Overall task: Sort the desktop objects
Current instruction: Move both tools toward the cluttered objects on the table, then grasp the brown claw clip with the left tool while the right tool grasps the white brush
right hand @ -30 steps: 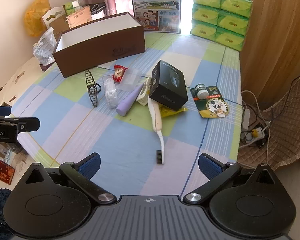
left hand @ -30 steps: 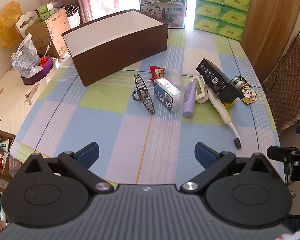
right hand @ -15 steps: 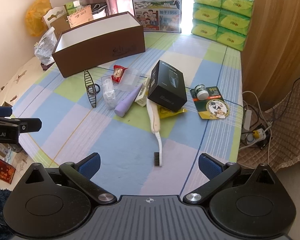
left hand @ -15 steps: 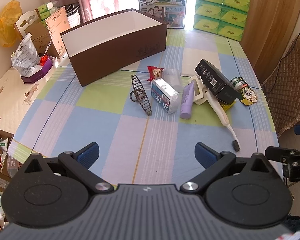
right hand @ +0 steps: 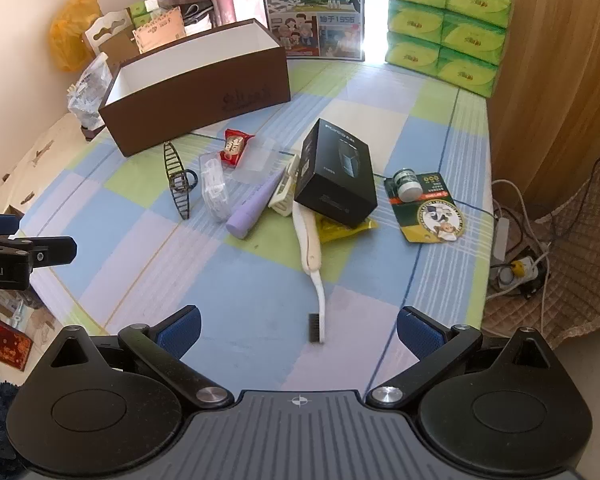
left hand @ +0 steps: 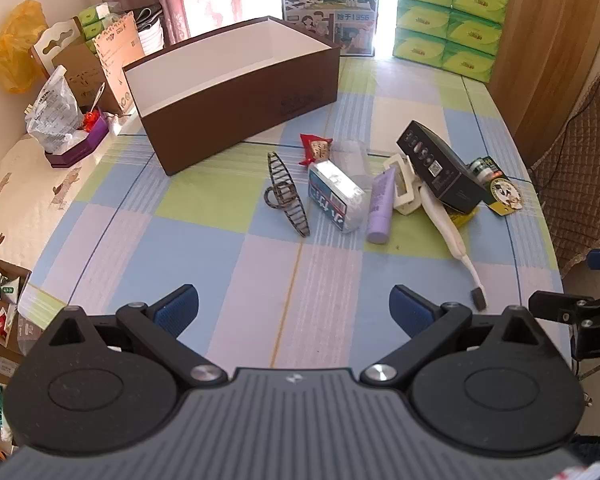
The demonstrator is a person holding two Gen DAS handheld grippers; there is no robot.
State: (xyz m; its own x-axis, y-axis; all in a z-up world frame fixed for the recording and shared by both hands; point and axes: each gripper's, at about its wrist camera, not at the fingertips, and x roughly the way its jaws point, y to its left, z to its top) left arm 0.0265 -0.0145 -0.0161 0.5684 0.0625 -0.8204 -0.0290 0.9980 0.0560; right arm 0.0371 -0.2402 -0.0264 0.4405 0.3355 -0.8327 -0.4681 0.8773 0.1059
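Meanwhile, held the left gripper above the near edge of the checked tablecloth, fingers spread wide and grasping nothing. Likewise kept the right gripper released and empty, hovering just behind the dark bristle head of the white brush. Saw every item lying loose in a cluster at mid-table, none inside the brown box, which stood open toward the far left with a white interior. Found the dark hair claw on the left of the cluster, apart from the rest. Noted, just right of it, a blue-and-white packet with a red snack wrapper and a clear plastic piece behind it. Spotted the purple tube lying beside the packet, cap end toward the camera. Made out a cream clip between the tube and the black carton, which rested tilted over the brush handle and a yellow sachet. Registered a small green-capped bottle on a green card near the right table edge. Glimpsed green tissue packs and a milk carton at the far end.
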